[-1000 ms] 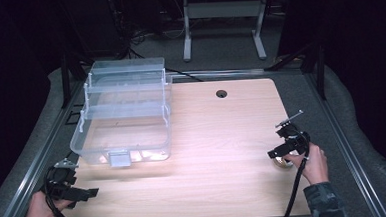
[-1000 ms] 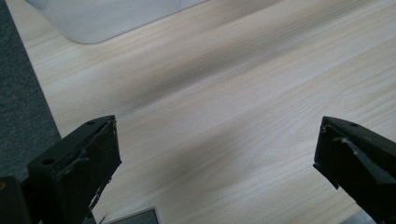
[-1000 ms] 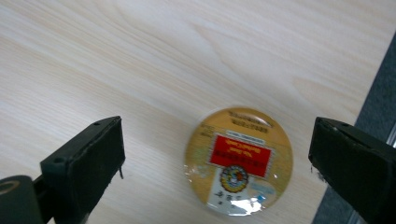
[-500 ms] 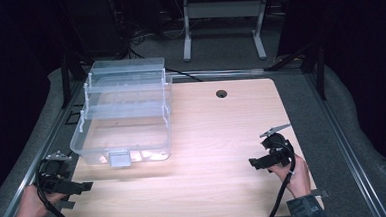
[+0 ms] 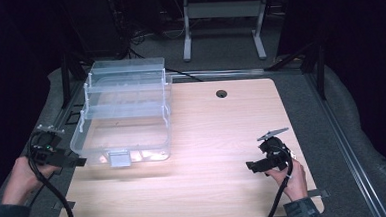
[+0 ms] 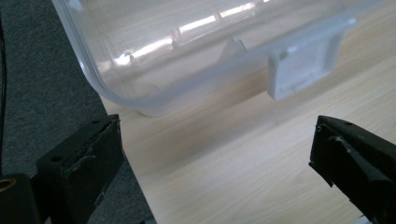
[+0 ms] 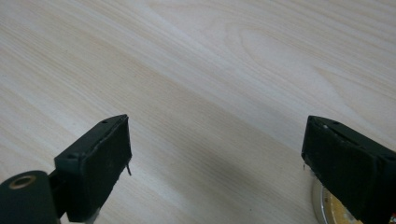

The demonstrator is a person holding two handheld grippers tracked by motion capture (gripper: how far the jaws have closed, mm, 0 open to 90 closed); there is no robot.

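where the table's left edge runs, we find the left gripper (image 5: pixel 78 162) with jaws spread wide, empty, just beside the clear plastic box (image 5: pixel 124 119) and near its white latch (image 6: pixel 303 65). the box stands on the wooden table (image 5: pixel 207 138). at right, the right gripper (image 7: pixel 215 158) is spread, empty, over bare wood.
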